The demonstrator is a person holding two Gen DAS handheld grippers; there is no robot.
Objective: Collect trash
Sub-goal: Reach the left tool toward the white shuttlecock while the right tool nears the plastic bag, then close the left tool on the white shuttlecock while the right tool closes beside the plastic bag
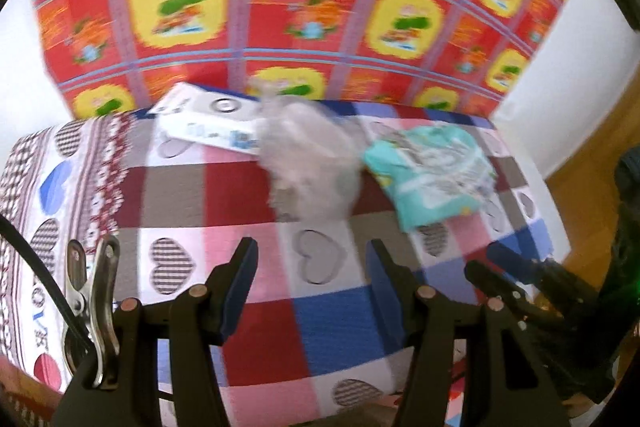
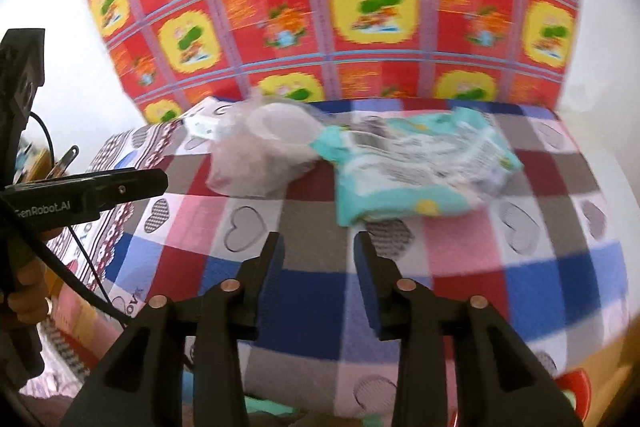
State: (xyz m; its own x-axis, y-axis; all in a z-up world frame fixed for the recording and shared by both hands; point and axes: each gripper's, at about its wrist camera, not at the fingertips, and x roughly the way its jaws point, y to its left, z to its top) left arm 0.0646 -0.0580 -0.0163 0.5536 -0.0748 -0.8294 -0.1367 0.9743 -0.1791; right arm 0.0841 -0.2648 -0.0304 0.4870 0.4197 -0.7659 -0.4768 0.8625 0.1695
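Three pieces of trash lie at the far side of a table under a checked heart-print cloth (image 1: pixel 328 327). They are a flat white carton (image 1: pixel 200 123), a crumpled clear plastic bag (image 1: pixel 308 163) and a teal wipes packet (image 1: pixel 436 171). My left gripper (image 1: pixel 312 247) hovers open over the cloth, short of the bag, with nothing between its fingers. My right gripper (image 2: pixel 318 239) is also open and empty, just short of the teal packet (image 2: pixel 416 167), with the plastic bag (image 2: pixel 260 155) ahead to its left. Both views are motion-blurred.
A red and yellow patterned cloth (image 1: pixel 320 7) hangs on the white wall behind the table. A metal clip (image 1: pixel 96 291) sits on the left gripper's body. Wooden floor (image 1: pixel 580 187) shows past the table's right edge. The left gripper (image 2: pixel 152 183) reaches in from the left of the right wrist view.
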